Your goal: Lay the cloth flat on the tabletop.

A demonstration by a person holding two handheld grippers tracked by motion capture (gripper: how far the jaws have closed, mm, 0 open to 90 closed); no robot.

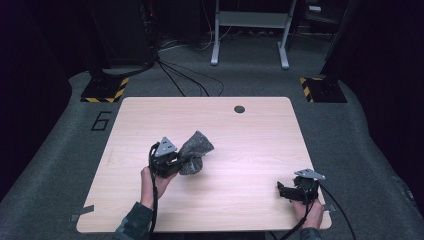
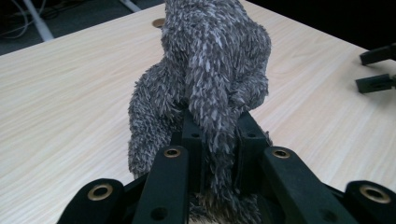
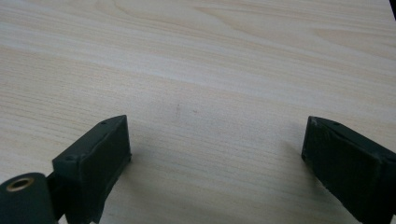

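A grey fuzzy cloth (image 1: 195,152) is bunched up left of the table's centre, part of it raised. My left gripper (image 1: 175,164) is shut on its lower end. In the left gripper view the shaggy grey cloth (image 2: 210,84) rises from between the two black jaws of the left gripper (image 2: 219,133), which pinch a fold of it. My right gripper (image 1: 284,190) rests low over the table near the front right corner, open. In the right gripper view the right gripper (image 3: 215,154) has its jaws wide apart over bare wood with nothing between them.
The light wood table (image 1: 250,150) has a round dark grommet hole (image 1: 239,109) near its far edge. Beyond the table are grey floor, cables (image 1: 185,75), a white desk frame (image 1: 250,35) and yellow-black striped stand feet (image 1: 105,90). The other gripper's jaws (image 2: 376,70) show at far right.
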